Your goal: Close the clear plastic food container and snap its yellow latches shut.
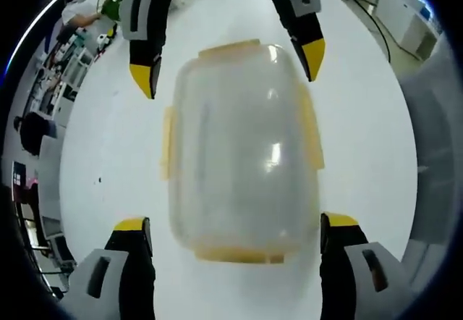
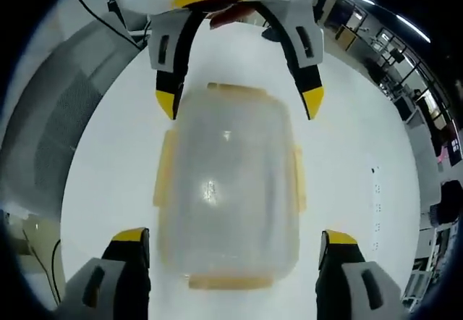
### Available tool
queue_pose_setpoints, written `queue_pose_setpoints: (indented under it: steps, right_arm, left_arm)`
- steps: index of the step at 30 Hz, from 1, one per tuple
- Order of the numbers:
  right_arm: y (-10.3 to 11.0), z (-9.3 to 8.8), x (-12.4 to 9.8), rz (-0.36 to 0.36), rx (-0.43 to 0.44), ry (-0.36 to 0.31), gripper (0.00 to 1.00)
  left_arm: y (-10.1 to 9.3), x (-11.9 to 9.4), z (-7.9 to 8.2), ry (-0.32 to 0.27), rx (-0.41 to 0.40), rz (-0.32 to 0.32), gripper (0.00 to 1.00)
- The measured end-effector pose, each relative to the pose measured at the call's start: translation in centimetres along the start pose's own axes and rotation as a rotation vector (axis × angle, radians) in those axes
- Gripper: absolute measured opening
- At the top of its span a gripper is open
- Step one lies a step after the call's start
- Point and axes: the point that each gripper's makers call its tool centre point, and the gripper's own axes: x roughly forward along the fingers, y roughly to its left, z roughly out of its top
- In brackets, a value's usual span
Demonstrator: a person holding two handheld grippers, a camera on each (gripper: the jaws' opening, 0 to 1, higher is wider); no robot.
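Box: a clear plastic food container with a domed lid and yellow latches (image 1: 242,157) (image 2: 228,190) sits on the white table (image 1: 362,132) (image 2: 347,153); it lies right between the two tongs, which face each other across it
Left tongs: the left gripper (image 1: 235,237) (image 2: 239,95) has its jaws spread wide and holds nothing; the near short end of the box sits between its tips, not touching that I can see
Right tongs: the right gripper (image 2: 235,244) (image 1: 231,66) is also wide open and holds nothing; the other short end of the box sits between its tips
Latches: a yellow latch shows on each of the four sides; I cannot tell if any is snapped down yet
Which way it points: the box is long from one tongs to the other; its short ends point at the tongs; its long sides run along the jaws
What could go wrong: the table looks smooth, so a push from one side alone may make the box slide away; a tip pressing on the round lid could slip off; a latch pushed off-centre may not click; pressing both ends together should keep it still
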Motion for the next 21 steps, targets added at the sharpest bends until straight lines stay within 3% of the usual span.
queue_pose_setpoints:
  steps: [3, 4, 5, 6, 7, 9, 21]
  right_arm:
    - [0.1, -0.4, 0.3, 0.001, -0.012, 0.019, 0.96]
    - [0.3, -0.8, 0.4, 0.013, -0.016, 0.047, 0.86]
    - [1.3, -1.2, 0.3, 0.078, -0.03, 0.079, 0.81]
    - [0.6, -0.7, 0.7, 0.018, -0.032, 0.053, 0.8]
    - [0.5, -0.7, 0.6, 0.017, -0.051, 0.06, 0.79]
    - [0.3, -0.7, 0.5, 0.016, -0.051, 0.068, 0.79]
    - [0.8, -0.7, 0.3, 0.021, -0.048, 0.064, 0.79]
  left_arm:
    - [-0.1, 0.4, -0.4, 0.019, 0.017, -0.001, 0.93]
    - [-0.2, 0.6, -0.6, 0.028, 0.018, -0.006, 0.91]
    - [-0.4, 0.7, -0.8, 0.037, 0.018, -0.015, 0.86]
    - [-0.9, 0.7, -1.2, 0.065, 0.027, -0.04, 0.8]
    - [-0.8, 1.0, -1.0, 0.055, 0.033, -0.023, 0.8]
    - [-0.3, 0.8, -1.6, 0.107, 0.101, 0.008, 0.78]
    - [-0.5, 0.8, -1.4, 0.092, 0.081, -0.006, 0.78]
